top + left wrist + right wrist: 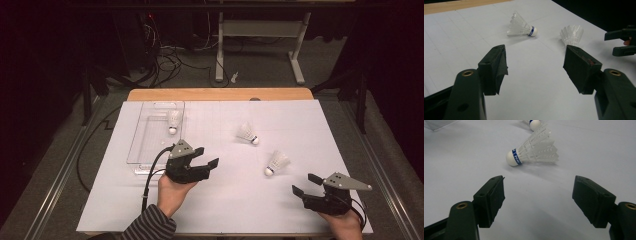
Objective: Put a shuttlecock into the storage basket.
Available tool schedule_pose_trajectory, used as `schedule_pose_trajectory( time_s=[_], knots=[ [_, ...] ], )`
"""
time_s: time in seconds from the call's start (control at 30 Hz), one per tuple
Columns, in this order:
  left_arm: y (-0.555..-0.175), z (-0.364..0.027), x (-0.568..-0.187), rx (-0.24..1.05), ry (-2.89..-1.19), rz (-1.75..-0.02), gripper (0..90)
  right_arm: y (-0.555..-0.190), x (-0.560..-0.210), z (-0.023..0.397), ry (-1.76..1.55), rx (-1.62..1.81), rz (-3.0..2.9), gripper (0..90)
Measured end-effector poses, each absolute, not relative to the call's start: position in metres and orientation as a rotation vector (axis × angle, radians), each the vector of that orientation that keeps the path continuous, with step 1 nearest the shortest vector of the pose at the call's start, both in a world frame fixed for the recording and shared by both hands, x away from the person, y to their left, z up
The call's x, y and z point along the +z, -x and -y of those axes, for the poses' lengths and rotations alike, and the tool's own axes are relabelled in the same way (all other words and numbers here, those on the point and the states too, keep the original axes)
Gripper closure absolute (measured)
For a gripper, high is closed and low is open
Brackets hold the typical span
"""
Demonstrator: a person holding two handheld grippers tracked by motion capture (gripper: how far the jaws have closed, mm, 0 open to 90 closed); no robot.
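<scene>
Lay bare white mat (225,200) between left gripper (209,159) and right gripper (303,184), jaws of both spread wide, with one shuttlecock (277,163) at eleven o'clock of the right, another (248,133) at two o'clock of the left, and a clear tray (145,145) blocking its ten o'clock.

White feathered shuttlecock with a white cork tip (532,151), near right, bears a blue band with pale lettering. The farther white shuttlecock (521,26) shows the same blue band. White gridded table sheet (225,200); tan wooden far edge (220,94); black gripper jaws.
</scene>
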State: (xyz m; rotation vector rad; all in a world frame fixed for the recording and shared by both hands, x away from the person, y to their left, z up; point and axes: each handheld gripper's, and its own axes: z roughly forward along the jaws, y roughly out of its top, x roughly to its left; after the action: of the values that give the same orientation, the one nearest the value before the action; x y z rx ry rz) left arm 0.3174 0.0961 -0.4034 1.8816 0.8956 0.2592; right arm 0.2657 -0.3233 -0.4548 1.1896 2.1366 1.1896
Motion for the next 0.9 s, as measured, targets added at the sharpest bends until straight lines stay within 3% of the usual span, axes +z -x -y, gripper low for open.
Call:
schedule_pose_trajectory(
  time_s=[0.9],
  knots=[
    [-0.331, -0.083, -0.403, 0.241, -1.881, -0.896, 36.0, -0.266, -0.455, 0.324, -1.192, 1.193, -2.138, 26.4]
  ],
)
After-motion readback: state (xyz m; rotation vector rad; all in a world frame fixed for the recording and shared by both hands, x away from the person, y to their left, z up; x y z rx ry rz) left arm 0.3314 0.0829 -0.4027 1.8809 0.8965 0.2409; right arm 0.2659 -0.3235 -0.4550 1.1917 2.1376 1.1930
